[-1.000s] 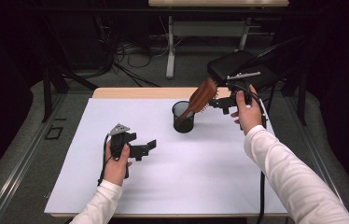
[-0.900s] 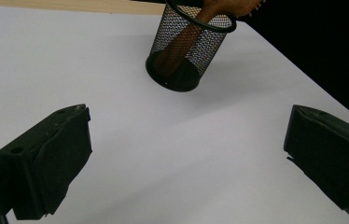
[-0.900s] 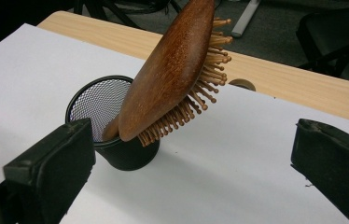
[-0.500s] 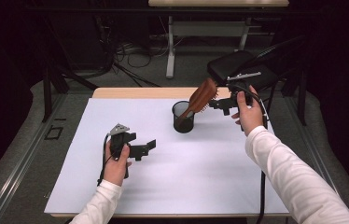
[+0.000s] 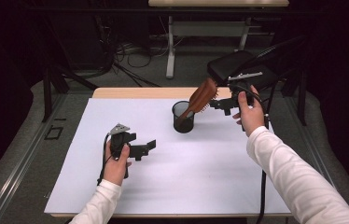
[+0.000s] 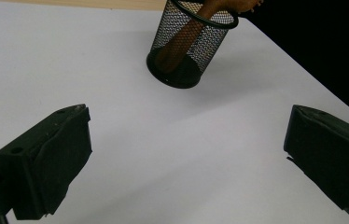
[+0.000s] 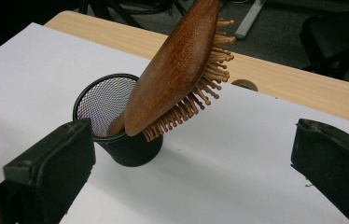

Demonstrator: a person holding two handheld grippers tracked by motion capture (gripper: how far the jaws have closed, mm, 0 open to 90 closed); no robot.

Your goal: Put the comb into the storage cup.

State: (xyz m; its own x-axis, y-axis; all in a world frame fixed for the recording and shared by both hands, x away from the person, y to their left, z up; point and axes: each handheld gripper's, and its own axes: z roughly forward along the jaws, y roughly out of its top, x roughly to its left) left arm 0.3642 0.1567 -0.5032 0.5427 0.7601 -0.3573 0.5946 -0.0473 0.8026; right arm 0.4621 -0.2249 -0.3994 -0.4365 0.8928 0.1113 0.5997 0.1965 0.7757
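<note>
**Hairbrush stands in the mesh cup, both grippers open**

The brown wooden paddle hairbrush (image 5: 202,97) sits handle-down in the round black wire-mesh cup (image 5: 183,117), and it leans to the right, its bristled head sticking up and out over the cup's right rim. The cup stands upright on the white sheet covering the counter (image 5: 172,186), toward the far side and a little right of the middle. In the right gripper view the brush's wooden pins face down and to the right, resting against the cup's rim.

The right gripper (image 5: 220,106) hangs just to the right of the brush head, its jaws spread wide and holding nothing; from the high view I cannot tell whether a jaw touches the brush. The right gripper view shows the brush between the two jaws but farther off.

The left gripper (image 5: 145,148) is over the near-left part of the sheet, well apart from the cup, jaws wide open and empty, pointing toward the cup.
</note>
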